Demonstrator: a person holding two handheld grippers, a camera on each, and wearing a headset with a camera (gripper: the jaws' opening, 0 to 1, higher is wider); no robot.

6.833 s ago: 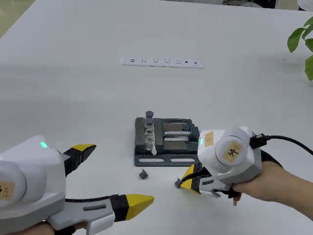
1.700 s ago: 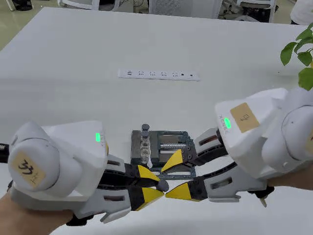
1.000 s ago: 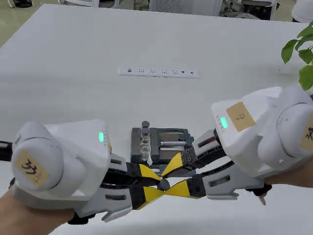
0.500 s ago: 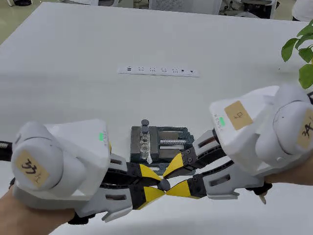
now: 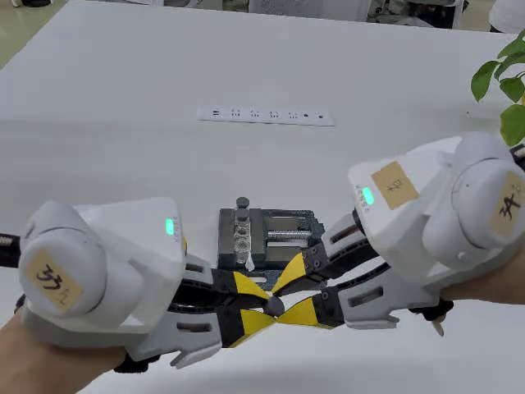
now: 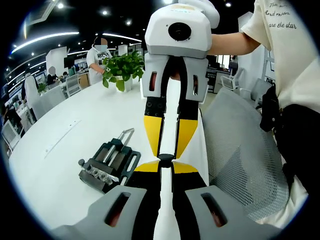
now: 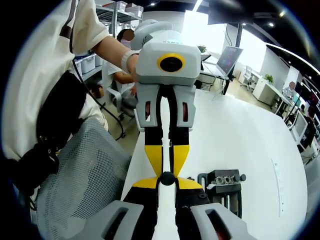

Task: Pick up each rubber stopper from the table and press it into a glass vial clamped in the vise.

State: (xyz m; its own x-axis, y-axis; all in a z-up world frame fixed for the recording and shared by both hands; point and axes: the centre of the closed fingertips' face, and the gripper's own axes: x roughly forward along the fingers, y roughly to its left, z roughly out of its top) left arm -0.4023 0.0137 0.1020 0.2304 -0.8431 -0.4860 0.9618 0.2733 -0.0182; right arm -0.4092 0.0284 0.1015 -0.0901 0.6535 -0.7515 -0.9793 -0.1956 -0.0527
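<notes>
Rubber stopper (image 5: 273, 306) pinched by left gripper (image 5: 263, 308) and right gripper (image 5: 284, 304); vise (image 5: 289, 223) holds vials (image 5: 241, 235), one stoppered.

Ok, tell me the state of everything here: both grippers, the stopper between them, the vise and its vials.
Small dark rubber stopper: pinched between both grippers' tips, off the table.
Left gripper: shut on the stopper.
Right gripper: shut on the same stopper.
Dark metal vise: clamped on the vials.
Clear glass vials: upright; far one stoppered, the others look open.
</notes>
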